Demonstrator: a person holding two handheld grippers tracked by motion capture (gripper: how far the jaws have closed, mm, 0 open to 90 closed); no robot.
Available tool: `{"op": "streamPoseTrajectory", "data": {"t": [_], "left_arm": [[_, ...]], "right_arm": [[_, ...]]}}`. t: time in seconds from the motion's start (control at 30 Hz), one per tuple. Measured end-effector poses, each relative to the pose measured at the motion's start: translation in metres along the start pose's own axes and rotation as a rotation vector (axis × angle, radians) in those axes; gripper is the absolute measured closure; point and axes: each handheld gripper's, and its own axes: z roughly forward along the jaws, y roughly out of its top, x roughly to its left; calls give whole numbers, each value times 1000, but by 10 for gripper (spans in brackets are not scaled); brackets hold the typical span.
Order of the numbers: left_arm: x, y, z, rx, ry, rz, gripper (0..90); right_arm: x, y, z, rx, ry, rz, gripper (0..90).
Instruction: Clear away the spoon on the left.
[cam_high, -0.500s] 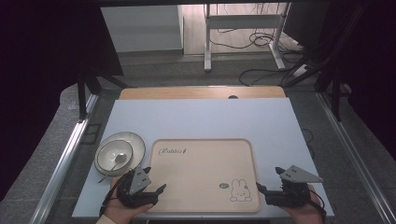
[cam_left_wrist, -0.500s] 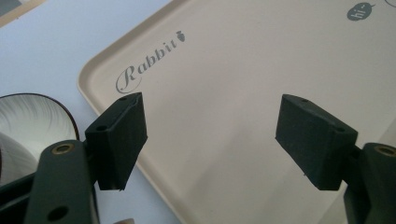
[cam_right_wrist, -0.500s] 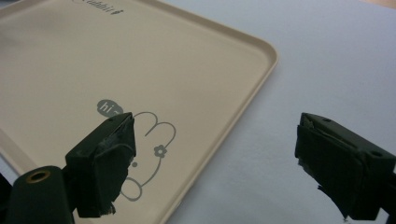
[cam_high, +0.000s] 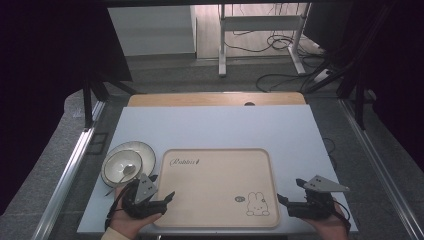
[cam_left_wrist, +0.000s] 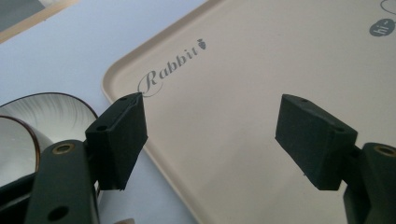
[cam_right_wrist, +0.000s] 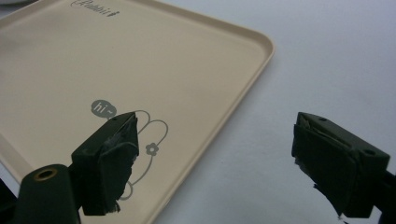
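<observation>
A beige tray (cam_high: 215, 172) printed with "Rabbit" and a bunny drawing lies flat near the table's front edge. My left gripper (cam_high: 167, 197) is open at the tray's front left corner, its jaws pointing over the rim. In the left gripper view the left gripper (cam_left_wrist: 210, 107) spreads wide above the bare tray (cam_left_wrist: 261, 70). My right gripper (cam_high: 282, 200) is open just off the tray's front right corner. In the right gripper view the right gripper (cam_right_wrist: 215, 119) straddles the edge of the tray (cam_right_wrist: 140, 60), and nothing sits between its pads.
A white plate (cam_high: 145, 152) holding a bowl (cam_high: 120, 165) with a spoon (cam_high: 127, 170) stands left of the tray, close to my left gripper; the plate (cam_left_wrist: 51, 112) also appears in the left gripper view. The pale table (cam_high: 220, 125) stretches behind the tray. Metal rails run along both sides.
</observation>
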Motion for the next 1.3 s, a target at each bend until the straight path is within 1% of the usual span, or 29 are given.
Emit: {"op": "streamPoseTrajectory", "data": {"t": [0.07, 0.13, 0.17, 0.33, 0.67, 0.93, 1.07, 1.17, 1.3], "left_arm": [[1, -1, 0, 4, 1, 7, 251], [1, -3, -2, 6, 3, 6, 252], [1, -3, -3, 2, 4, 1, 252], [0, -5, -9, -11, 8, 4, 254], [0, -5, -12, -23, 3, 19, 256], [3, -1, -20, -49, 29, 24, 257], [5, -2, -26, -67, 42, 9, 256], [6, -2, -29, -73, 50, 7, 257], [6, -1, -32, -75, 62, 14, 258]], "right_arm": [[-1, 0, 0, 4, 2, -5, 152], [-1, 1, 0, -2, -1, -7, 153], [-1, 1, -1, -5, -2, -5, 153], [1, 1, -2, -10, 1, 1, 159], [3, 2, 0, -5, -7, -14, 166], [2, -1, -2, 3, -15, -16, 171], [2, -1, -3, 4, -28, -21, 170], [1, -2, -2, 14, -31, -19, 171], [0, -2, -1, 19, -28, -18, 171]]}}
